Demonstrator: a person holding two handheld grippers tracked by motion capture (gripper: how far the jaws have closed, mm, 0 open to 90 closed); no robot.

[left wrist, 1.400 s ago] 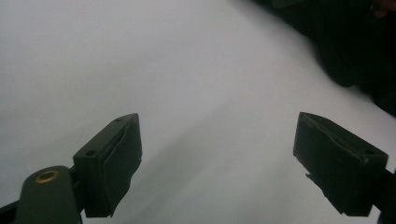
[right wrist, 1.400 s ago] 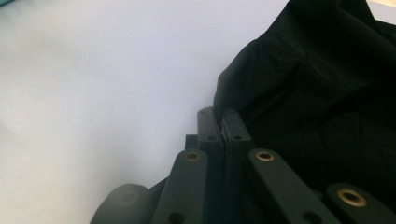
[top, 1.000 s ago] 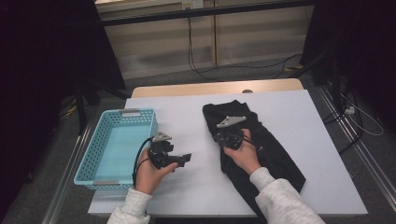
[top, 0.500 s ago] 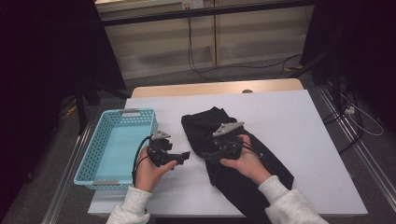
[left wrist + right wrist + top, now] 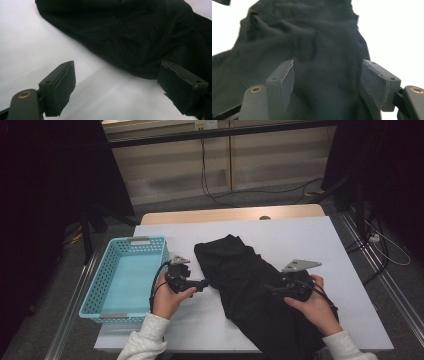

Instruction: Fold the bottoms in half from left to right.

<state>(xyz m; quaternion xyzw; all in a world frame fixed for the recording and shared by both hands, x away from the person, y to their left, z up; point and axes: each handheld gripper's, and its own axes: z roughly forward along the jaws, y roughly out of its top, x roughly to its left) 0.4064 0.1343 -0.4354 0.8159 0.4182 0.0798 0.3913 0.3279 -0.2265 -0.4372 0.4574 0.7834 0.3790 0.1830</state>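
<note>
The black garment (image 5: 250, 290) lies crumpled on the white surface (image 5: 300, 240), running from near the middle down to the near edge on my right, and it is the biggest thing I am working with. Just left of it sits the light blue basket (image 5: 95, 295), with nothing in it that I can see, at the left edge of the surface. I judge this to be the rearranging step: the cloth is bunched and not yet flattened or folded.

My right tool (image 5: 272, 291) hovers over the garment's right half; its jaws have just been opening, and in the right gripper view they stand spread with the dark cloth (image 5: 322, 50) beneath and between them, though the pads do not press on it. My left tool (image 5: 205, 283) rests beside the garment's left edge, jaws spread wide; in the left gripper view the cloth's hem (image 5: 130, 45) lies just ahead of them, with bare surface between.

The next move, as I read it, calls for picking a fresh hold: each tool needs an edge or a corner, low enough to pinch a single layer, so the cloth can be pulled out flat.
</note>
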